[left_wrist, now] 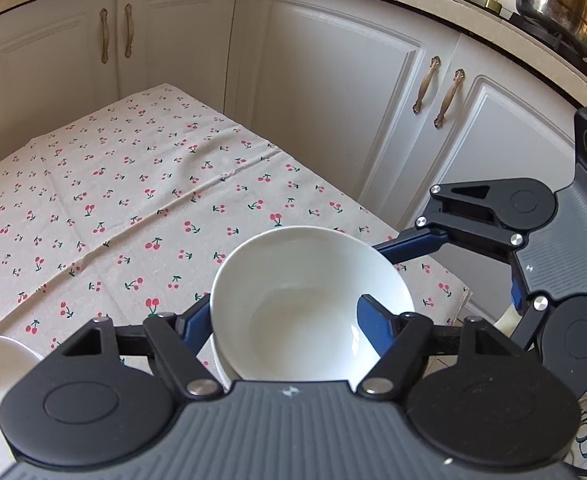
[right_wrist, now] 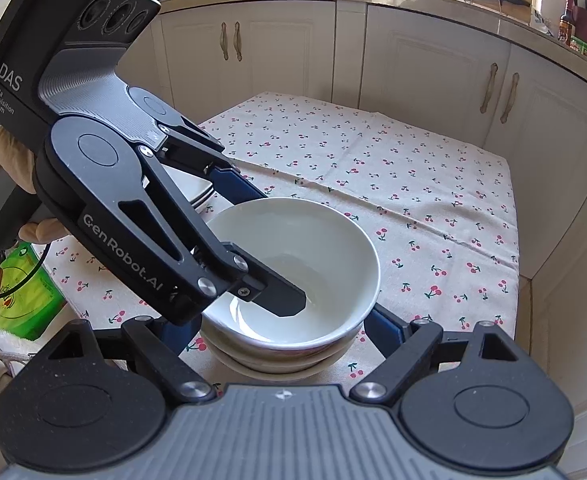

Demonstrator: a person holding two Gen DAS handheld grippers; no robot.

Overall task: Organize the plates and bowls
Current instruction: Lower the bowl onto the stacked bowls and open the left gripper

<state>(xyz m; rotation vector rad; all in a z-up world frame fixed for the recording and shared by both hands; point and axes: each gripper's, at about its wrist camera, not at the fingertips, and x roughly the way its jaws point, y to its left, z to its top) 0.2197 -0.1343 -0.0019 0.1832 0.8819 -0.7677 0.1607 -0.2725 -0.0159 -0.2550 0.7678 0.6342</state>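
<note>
At the near edge of the table, both tools meet on one white bowl.

Atop a short stack of bowls (right_wrist: 281, 356) on the cherry-print cloth (right_wrist: 393, 184), the top bowl (right_wrist: 293, 264) sits right under the left gripper (left_wrist: 283, 316), whose one finger is inside the hollow and the other outside the left wall; the jaws straddle that wall, and I cannot tell whether the pads press on it. The right gripper (right_wrist: 277, 320) is low at the near side, its jaws set wide around the stack with no clamp visible, so it looks released. A pile of plates (right_wrist: 191, 190) lies just beyond, on the far left, behind the left tool. My guess: the left tool, already on the rim, is the one placed to act on the bowl, while the right flanks the stack from either side.
</note>
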